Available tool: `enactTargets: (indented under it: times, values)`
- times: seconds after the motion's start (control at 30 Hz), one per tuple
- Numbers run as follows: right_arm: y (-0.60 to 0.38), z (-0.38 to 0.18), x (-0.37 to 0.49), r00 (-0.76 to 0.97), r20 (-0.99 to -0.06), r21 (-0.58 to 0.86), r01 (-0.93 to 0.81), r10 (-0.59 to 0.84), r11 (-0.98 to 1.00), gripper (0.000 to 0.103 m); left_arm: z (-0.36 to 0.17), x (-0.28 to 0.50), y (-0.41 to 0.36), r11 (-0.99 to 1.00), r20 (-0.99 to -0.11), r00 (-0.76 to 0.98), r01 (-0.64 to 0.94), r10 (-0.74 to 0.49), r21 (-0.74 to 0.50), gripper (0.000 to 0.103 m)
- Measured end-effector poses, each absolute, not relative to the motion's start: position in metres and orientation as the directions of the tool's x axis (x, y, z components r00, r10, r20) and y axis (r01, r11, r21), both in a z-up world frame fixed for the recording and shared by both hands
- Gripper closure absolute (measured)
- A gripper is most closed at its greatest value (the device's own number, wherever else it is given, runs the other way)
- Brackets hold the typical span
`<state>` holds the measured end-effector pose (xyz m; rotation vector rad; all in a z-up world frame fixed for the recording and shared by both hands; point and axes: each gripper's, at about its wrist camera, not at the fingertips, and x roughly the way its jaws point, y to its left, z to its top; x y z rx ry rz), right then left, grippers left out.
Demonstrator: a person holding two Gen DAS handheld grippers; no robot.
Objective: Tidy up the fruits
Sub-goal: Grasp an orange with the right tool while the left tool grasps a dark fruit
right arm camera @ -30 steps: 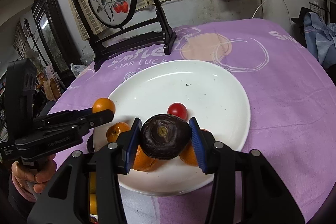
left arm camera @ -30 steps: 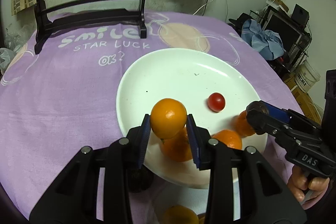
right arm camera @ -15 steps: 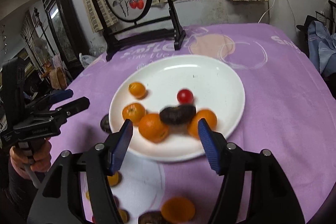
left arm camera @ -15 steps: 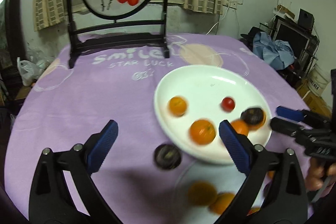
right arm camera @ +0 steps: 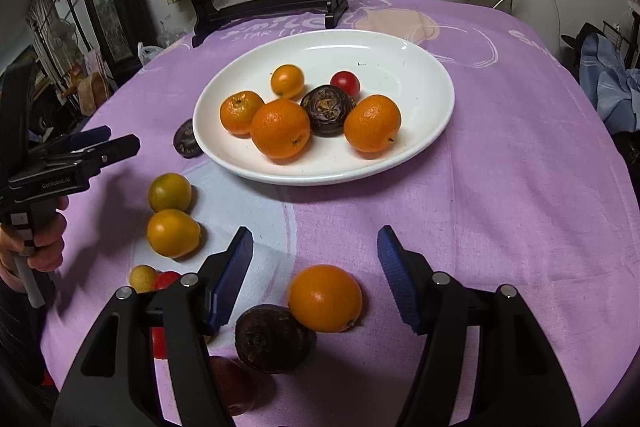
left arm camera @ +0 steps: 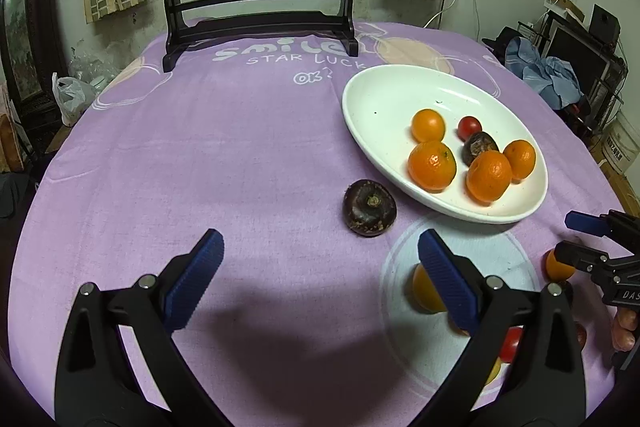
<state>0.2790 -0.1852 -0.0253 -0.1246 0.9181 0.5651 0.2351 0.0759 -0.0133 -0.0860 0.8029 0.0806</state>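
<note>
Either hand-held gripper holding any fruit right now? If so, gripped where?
Nothing is held. The left hand-held gripper is open over bare cloth, and the right hand-held gripper is open above an orange lying on the table, pads clear of it.

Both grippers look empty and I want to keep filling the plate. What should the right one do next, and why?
Probably lower the right gripper onto the loose orange just below its open jaws and close on it. That fruit lies on the cloth, short of the white plate, and nothing is between the jaws yet. The dark fruit touches the orange, so come down carefully.
</note>
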Motion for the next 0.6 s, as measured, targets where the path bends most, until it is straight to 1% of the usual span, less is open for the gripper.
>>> enactTargets:
  times: [0.23, 0.33, 0.37, 0.43, 0.5, 0.6]
  values:
    - [-0.185, -0.033, 0.279, 0.444, -0.808, 0.127, -0.511, 0.387, 0.85, 0.038, -0.015, 0.236, 0.074, 0.994, -0.728, 0.684, -0.107, 0.05, -0.032, 0.004]
    - [-0.185, -0.034, 0.278, 0.44, -0.812, 0.125, -0.51, 0.383, 0.851, 0.041, -0.016, 0.237, 0.074, 0.994, -0.732, 0.679, -0.11, 0.054, -0.028, 0.004]
    - [-0.186, -0.035, 0.278, 0.437, -0.814, 0.127, -0.509, 0.383, 0.851, 0.045, -0.017, 0.237, 0.075, 0.993, -0.732, 0.679, -0.111, 0.055, -0.029, 0.004]
    - [-0.187, -0.037, 0.278, 0.426, -0.822, 0.13, -0.507, 0.379, 0.852, 0.049, -0.017, 0.238, 0.075, 0.993, -0.733, 0.678, -0.113, 0.056, -0.029, 0.004]
    - [-0.187, -0.042, 0.278, 0.409, -0.836, 0.128, -0.505, 0.367, 0.853, 0.059, -0.018, 0.238, 0.075, 0.993, -0.734, 0.676, -0.117, 0.061, -0.025, 0.004]
    - [-0.188, -0.042, 0.277, 0.401, -0.837, 0.134, -0.51, 0.373, 0.85, 0.063, -0.019, 0.24, 0.077, 0.992, -0.74, 0.669, -0.125, 0.064, -0.028, 0.004]
